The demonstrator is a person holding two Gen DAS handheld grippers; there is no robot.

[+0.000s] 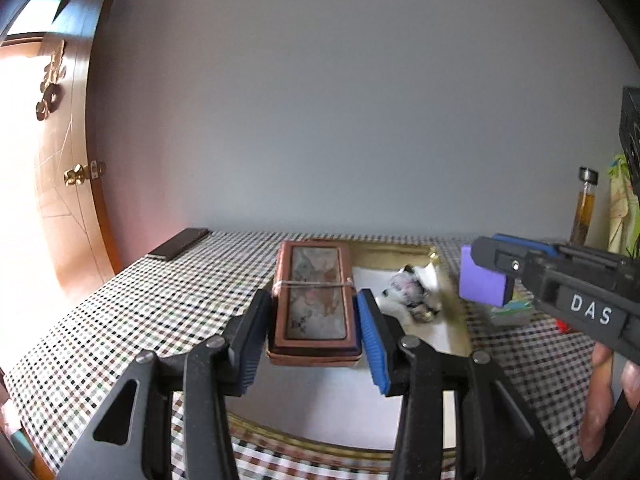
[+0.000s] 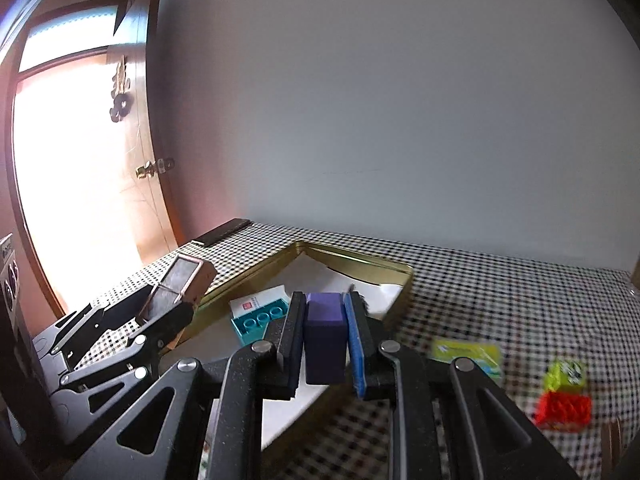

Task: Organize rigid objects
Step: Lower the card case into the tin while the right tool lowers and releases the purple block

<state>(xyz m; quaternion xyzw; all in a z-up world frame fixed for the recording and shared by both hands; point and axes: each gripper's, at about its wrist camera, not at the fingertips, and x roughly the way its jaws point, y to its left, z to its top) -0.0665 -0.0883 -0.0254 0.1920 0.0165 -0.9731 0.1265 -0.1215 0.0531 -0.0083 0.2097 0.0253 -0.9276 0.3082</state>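
Over the checked bench, both tongs are loaded. The left tongs clamp a brown framed box by its long sides; its glazed lid shows a mottled, faded picture whose subject cannot be read, and a thin band crosses it near the far third. The box hangs above the near left edge of the gold tray. The right tongs are closed on a purple block, upright, plain-faced, held over the tray's near right part.

In the tray: a teal studded brick touching a white card with a red mark; print too small to read. The left wrist view shows a black-and-white patterned lump there, blurred, identity unclear. On the bench right of the tray: a yellow-green packet and a red-and-lime piece, both motion-smeared. Far left, a dark flat slab lies by the wall. A person's fingers are cut off at the right edge.
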